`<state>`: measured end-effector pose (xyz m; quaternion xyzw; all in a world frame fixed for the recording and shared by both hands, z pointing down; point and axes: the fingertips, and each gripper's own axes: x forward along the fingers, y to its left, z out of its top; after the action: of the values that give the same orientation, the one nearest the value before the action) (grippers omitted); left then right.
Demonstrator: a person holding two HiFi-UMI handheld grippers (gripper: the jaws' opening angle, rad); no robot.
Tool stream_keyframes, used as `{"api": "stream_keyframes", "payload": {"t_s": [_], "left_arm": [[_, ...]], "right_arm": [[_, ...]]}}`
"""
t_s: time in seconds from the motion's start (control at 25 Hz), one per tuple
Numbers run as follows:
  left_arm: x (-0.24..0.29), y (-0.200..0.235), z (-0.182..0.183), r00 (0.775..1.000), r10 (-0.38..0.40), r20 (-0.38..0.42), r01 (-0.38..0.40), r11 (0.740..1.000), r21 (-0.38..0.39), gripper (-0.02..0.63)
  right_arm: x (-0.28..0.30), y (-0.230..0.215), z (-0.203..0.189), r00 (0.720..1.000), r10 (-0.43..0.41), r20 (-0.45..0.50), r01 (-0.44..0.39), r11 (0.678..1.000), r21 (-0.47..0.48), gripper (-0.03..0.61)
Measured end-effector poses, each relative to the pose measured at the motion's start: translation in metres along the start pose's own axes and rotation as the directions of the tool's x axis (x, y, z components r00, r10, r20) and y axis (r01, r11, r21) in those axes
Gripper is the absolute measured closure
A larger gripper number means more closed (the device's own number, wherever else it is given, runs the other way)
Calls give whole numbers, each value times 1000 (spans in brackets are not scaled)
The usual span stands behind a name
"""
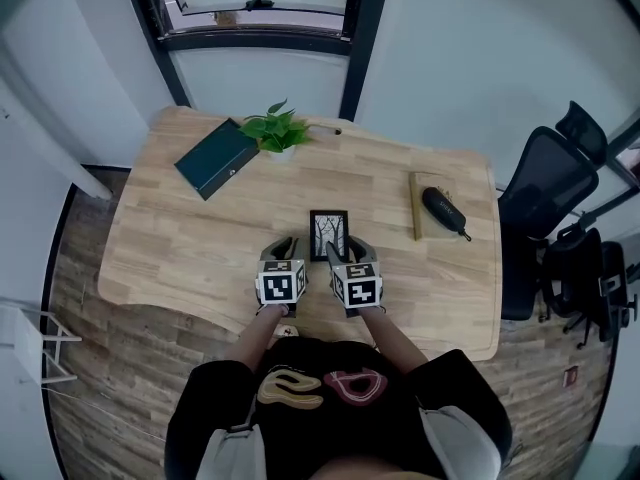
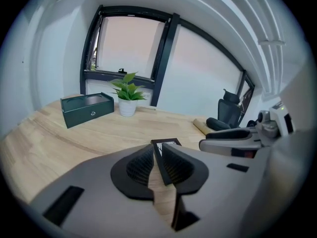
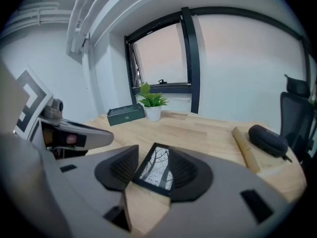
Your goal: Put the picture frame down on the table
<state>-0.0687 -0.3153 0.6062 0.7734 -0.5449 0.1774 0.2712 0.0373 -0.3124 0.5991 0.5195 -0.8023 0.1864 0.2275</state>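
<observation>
The black picture frame (image 1: 329, 230), showing a print of bare trees, is at the middle of the wooden table (image 1: 180, 248), just ahead of both grippers. In the right gripper view the frame (image 3: 157, 167) sits slanted between the jaws, reaches from one to the other and covers part of the right pad. My right gripper (image 1: 348, 251) is shut on its near end. My left gripper (image 1: 284, 243) is close beside it on the left, jaws together and holding nothing. In the left gripper view the frame's far end (image 2: 167, 143) shows just past the left gripper's tips (image 2: 154, 150).
A dark green box (image 1: 217, 158) and a small potted plant (image 1: 275, 130) stand at the table's back left. A black case (image 1: 443, 211) lies on a wooden block (image 1: 425, 218) at the right. A black office chair (image 1: 548, 178) stands past the right edge.
</observation>
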Motion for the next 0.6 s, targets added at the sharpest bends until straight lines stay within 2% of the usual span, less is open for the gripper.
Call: {"api": "stream_keyframes", "payload": {"t_s": [0.16, 0.6], "left_arm": [[-21, 6, -3, 999, 20, 42, -20, 1000, -17, 571], [-65, -19, -29, 997, -39, 73, 42, 998, -44, 575]], "right_arm": [[-15, 11, -7, 1000, -5, 14, 5, 1000, -19, 384], [-60, 14, -23, 998, -34, 51, 34, 999, 14, 411]]}}
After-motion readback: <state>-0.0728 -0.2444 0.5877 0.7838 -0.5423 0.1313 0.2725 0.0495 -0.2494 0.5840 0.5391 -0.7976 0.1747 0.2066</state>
